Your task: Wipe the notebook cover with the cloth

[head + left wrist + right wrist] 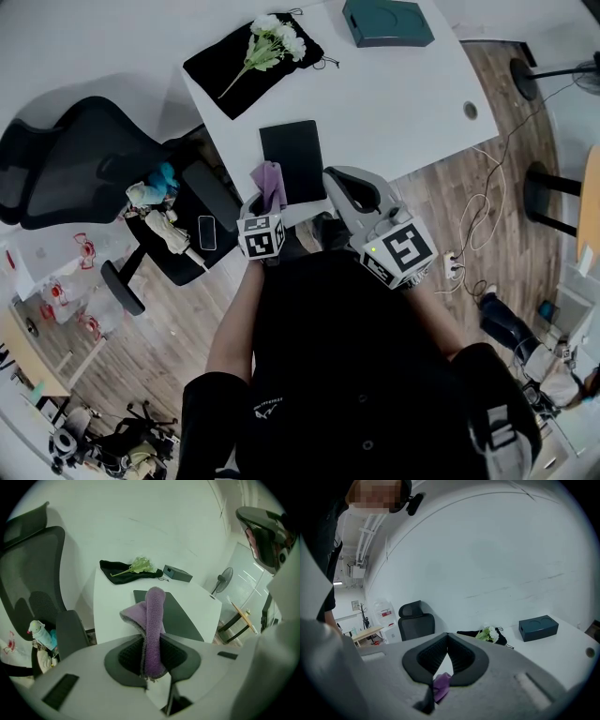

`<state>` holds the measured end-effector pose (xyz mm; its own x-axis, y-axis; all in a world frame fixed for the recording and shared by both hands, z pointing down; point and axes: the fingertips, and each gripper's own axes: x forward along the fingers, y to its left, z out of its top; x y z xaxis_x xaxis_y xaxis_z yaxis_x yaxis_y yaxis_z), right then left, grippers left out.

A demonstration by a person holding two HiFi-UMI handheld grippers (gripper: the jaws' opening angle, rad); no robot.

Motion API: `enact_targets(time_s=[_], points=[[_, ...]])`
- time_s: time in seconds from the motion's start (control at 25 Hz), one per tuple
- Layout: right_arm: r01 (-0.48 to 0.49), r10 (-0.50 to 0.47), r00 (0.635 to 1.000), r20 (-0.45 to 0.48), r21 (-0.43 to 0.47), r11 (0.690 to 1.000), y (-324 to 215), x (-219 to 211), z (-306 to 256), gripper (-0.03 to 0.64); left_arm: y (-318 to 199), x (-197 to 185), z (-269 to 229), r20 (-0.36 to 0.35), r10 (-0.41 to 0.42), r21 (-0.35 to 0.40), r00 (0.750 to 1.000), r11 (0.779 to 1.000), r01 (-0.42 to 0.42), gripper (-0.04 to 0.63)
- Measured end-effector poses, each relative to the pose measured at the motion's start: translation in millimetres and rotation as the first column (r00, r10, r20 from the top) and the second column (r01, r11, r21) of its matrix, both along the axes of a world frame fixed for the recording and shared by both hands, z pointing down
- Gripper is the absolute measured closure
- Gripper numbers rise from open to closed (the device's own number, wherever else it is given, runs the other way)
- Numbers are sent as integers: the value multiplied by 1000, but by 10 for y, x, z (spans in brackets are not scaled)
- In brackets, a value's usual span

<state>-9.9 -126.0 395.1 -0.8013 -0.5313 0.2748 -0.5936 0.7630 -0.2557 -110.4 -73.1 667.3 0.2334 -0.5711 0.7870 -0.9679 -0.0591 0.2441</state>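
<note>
Left gripper point(151, 654) first: clamped tight on a purple cloth point(153, 616), pinched upright between both pads, with a folded end flopping off to the left. Held at the near edge of the white table point(394, 103), right by the black notebook point(292, 159), the cloth overlapping the notebook's near left corner in the head view (touching it or hovering above it, impossible to tell). Notebook lying flat and closed close to that same edge, well apart from everything else on the table. Right gripper point(447, 641): jaws pressed together at the tips with nothing between them, only a scrap of the purple cloth showing lower down through the gap behind the pads. Raised beside the left gripper, just to the right of the notebook, and aimed across the table toward the wall. Farther back: 1 bunch of white flowers point(270, 39) resting on a black pouch point(234, 66) at the far left corner, and 1 dark teal box point(386, 21) at the far edge, with 2 round hollows in its lid. Left of the table, a black office chair point(84, 159) with a phone point(207, 232) and some small clutter on it. Past the table's right end, a standing fan point(224, 579).
</note>
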Motion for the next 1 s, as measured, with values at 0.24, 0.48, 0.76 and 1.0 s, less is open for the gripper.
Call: enact_targets(time_s=[0.24,0.48,0.76,1.0], points=[[7,-7,1000,-1,-5,1000,-35,22,32,615,4,-85,-12,18,-26,-1,999,1000,26,520],[-1,1,1000,-8,-12,1000,-60,121,89,615,68,-182,-46,57,-58,-2,997,998,58,520],[4,-4,1000,-13,-14,1000,-59,214,127,615,67,-231,-311,66,-94,78,993,993,88,520],[22,-22,1000,-10,-8,1000,-45,294,108,615,-39,-50,-949,42,-87,249,995,966,74,520]])
